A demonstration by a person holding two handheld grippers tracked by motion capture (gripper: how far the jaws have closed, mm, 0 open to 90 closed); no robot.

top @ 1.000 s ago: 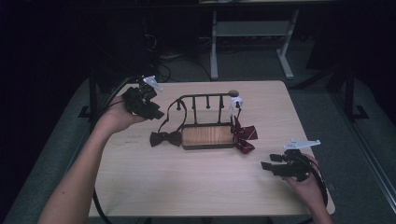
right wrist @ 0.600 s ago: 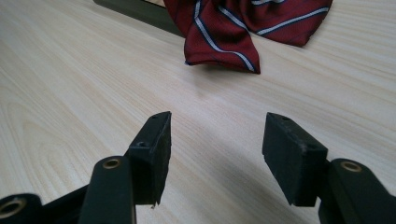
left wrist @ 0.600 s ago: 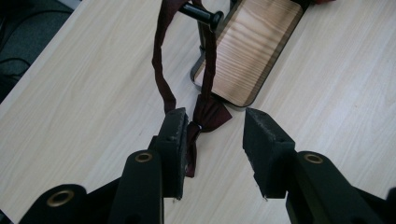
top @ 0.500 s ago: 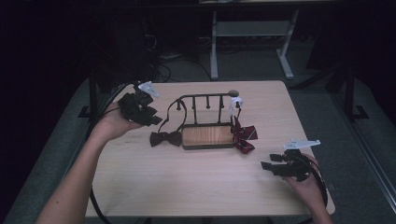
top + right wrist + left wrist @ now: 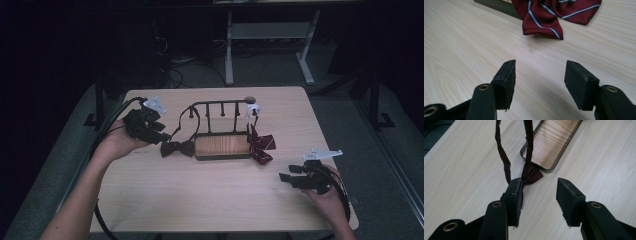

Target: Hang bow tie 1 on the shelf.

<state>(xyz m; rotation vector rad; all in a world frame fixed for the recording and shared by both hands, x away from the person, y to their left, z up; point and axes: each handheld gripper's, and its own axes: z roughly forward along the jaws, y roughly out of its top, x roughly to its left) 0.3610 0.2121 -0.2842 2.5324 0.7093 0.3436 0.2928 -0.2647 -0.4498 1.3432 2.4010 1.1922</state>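
your left gripper (image 5: 537, 191) has just been opening its jaws, and they stand apart with one pad against the dark maroon bow tie (image 5: 177, 148). it lies flat toward the table's (image 5: 200, 200) left edge, beside the rack's wooden base (image 5: 222, 146), its strap looped up over the rack. your right gripper (image 5: 539, 75) stands open and empty near the right edge.

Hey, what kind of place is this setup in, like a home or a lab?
Probably a lab or workshop rather than a home: a bare wooden table under a spot of light in a dark room, loose cables on the floor behind it, and a metal bench frame further back.
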